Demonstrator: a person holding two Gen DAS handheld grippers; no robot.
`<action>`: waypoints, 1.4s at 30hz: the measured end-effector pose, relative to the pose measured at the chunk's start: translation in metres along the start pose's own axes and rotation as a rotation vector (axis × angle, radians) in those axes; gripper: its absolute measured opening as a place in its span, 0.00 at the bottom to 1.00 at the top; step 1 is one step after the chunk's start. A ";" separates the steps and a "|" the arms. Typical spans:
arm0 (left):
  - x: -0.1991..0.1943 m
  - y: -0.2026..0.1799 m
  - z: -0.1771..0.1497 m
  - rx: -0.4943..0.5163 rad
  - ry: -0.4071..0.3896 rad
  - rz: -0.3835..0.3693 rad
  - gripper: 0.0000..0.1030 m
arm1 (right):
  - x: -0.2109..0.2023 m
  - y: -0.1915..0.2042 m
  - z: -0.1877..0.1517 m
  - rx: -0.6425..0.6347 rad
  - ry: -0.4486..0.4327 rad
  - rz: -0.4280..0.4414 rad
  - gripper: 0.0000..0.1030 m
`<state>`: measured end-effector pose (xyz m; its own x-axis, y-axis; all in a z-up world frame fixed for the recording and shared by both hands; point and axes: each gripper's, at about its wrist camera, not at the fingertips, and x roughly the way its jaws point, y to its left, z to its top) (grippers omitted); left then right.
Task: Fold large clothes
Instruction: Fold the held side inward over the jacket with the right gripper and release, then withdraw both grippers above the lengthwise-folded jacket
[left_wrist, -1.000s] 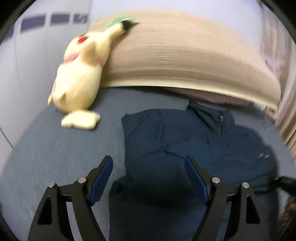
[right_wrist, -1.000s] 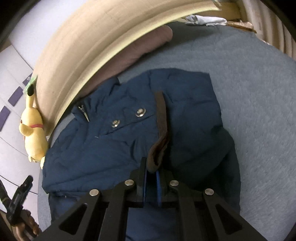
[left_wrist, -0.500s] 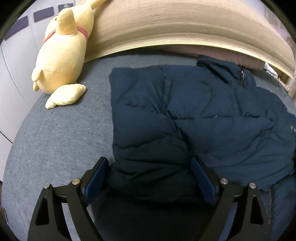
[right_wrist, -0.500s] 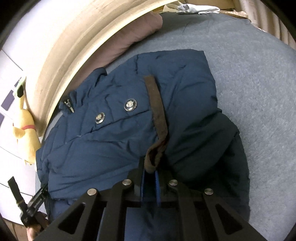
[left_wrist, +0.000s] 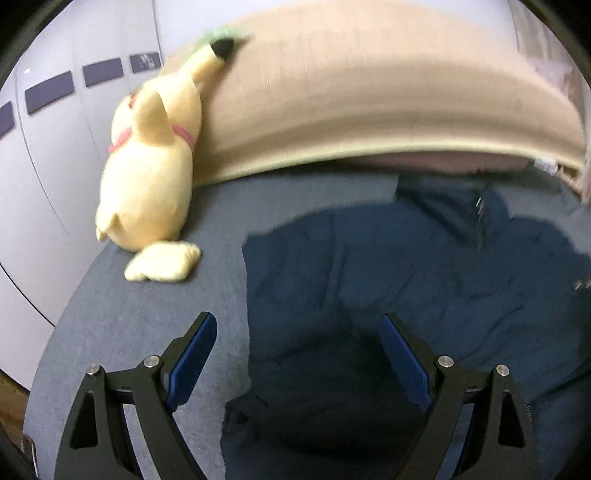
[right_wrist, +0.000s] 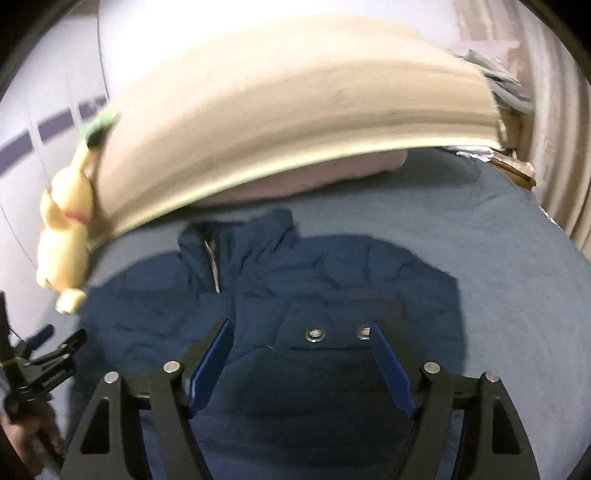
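On the bed (left_wrist: 110, 332), grey-blue cover, you've got the navy jacket (left_wrist: 406, 280) spread flat across the middle. Tan headboard (left_wrist: 369, 110) curves along the far side, with a dull pink pillow (right_wrist: 314, 181) tucked under its lower edge. Pale wall panels (left_wrist: 44, 177) on the left carry a row of dark purple tiles; one has a faint white mark, too blurred to read. Beige curtain (right_wrist: 554, 129) hangs at the right edge. Yellow plush toy (left_wrist: 147, 177) with a pink collar leans on the headboard's left end, well apart from the jacket.

No brand or label readable on the jacket. Two metal snaps (right_wrist: 314, 335) and a zipper at the collar (right_wrist: 212, 266) show.

Jacket's collar points toward the headboard; its long axis runs from you to the headboard.

Your left tool (left_wrist: 295, 332) is spread wide over the jacket's near left edge, gripping nothing. Your right tool (right_wrist: 301, 341) is opening, jaws apart above the jacket front by the snaps, with no fabric pinched between them.
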<state>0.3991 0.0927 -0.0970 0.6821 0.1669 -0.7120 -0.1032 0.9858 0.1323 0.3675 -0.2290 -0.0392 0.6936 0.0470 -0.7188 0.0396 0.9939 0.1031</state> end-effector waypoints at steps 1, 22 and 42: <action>0.010 -0.001 -0.003 0.009 0.032 0.005 0.88 | 0.014 0.006 -0.004 -0.016 0.025 -0.011 0.77; -0.019 -0.023 -0.007 0.000 -0.043 -0.071 0.91 | 0.016 0.007 -0.027 -0.020 0.087 -0.008 0.79; -0.060 0.013 -0.044 -0.024 -0.046 -0.124 0.91 | -0.044 -0.026 -0.061 0.008 0.062 0.058 0.85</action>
<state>0.3247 0.0961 -0.0829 0.7230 0.0429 -0.6896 -0.0327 0.9991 0.0279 0.2920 -0.2504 -0.0523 0.6494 0.1103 -0.7524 0.0067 0.9886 0.1507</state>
